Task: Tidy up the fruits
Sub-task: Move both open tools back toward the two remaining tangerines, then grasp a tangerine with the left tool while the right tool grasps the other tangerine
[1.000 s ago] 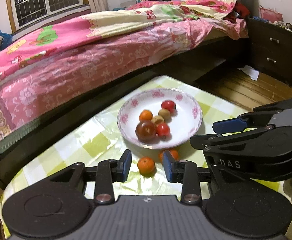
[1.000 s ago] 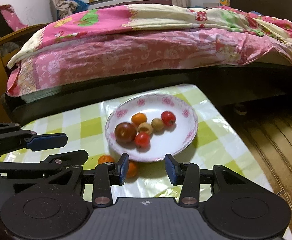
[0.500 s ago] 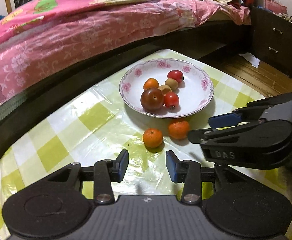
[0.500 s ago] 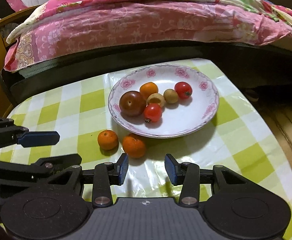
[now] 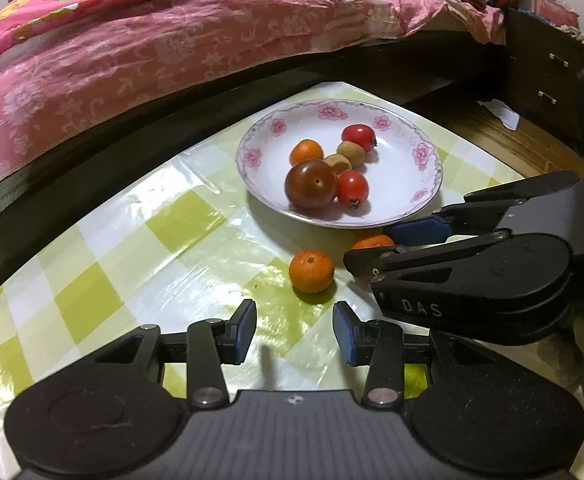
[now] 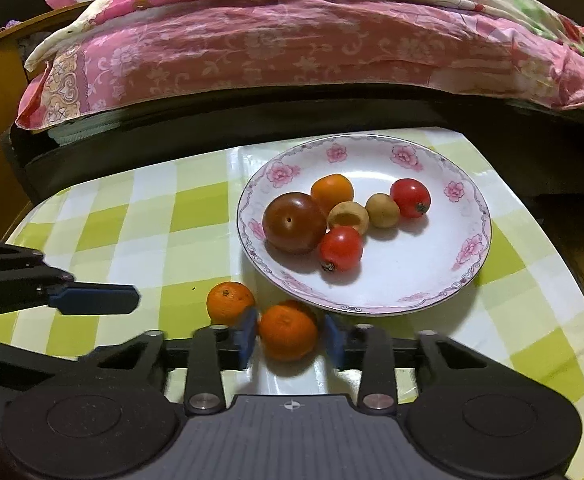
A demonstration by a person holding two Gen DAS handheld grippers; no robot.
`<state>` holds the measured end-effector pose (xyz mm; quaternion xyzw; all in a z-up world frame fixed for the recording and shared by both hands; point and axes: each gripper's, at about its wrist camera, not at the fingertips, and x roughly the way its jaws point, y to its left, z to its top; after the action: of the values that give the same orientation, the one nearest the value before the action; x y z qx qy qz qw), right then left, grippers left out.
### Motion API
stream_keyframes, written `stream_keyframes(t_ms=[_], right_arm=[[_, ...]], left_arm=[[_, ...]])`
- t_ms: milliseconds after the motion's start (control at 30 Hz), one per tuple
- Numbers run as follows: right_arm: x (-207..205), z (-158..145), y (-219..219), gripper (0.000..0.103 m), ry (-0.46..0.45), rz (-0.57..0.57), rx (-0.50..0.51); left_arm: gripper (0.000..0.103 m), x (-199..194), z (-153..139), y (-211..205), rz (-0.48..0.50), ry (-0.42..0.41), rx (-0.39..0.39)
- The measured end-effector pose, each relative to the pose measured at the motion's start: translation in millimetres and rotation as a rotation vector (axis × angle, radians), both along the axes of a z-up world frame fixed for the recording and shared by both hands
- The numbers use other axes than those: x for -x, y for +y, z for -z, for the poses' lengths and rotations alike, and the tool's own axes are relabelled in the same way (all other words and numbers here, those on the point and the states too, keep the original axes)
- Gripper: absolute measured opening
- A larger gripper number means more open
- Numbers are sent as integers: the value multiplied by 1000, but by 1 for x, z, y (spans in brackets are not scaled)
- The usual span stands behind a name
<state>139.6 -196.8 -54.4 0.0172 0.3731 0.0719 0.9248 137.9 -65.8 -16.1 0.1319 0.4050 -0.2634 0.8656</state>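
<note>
Right wrist: right hand-held gripper (image 6: 290, 338) apart around mandarin (image 6: 288, 334), perhaps untouched, plate (image 6: 468, 280) beside.

Both tools are built alike. The left gripper (image 5: 294, 330) is matte black plastic, with a ribbed grey panel at the middle flanked by two round discs. Its two slim black fingers end in blue pads (image 5: 246, 330), and a silver screw sits at each finger's base. The right gripper (image 6: 290, 338) matches it; white letters "DAS" mark its side.
</note>
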Motion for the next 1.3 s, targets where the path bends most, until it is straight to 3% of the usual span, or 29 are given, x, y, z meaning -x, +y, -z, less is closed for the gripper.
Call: stream_keyframes(t_ms=[367,700,767,833,1300], right_arm=[[17,-3,-43,28,68,82,-33],[26,2,-42,31,75,61,-37],[26,4,-41,31,84,56,-40],[27,5,-40,31,90,53,-42],[36,3,-49,31,88,43,-56]], left_arm=[[50,-17,13,-16,10,25,54],[50,-22,27,-27,17,7,41],[52,-24,27,-27,15,11,46],[60,-24,28,-28,25,16,52],[78,-23,32,-32,40,17,80]])
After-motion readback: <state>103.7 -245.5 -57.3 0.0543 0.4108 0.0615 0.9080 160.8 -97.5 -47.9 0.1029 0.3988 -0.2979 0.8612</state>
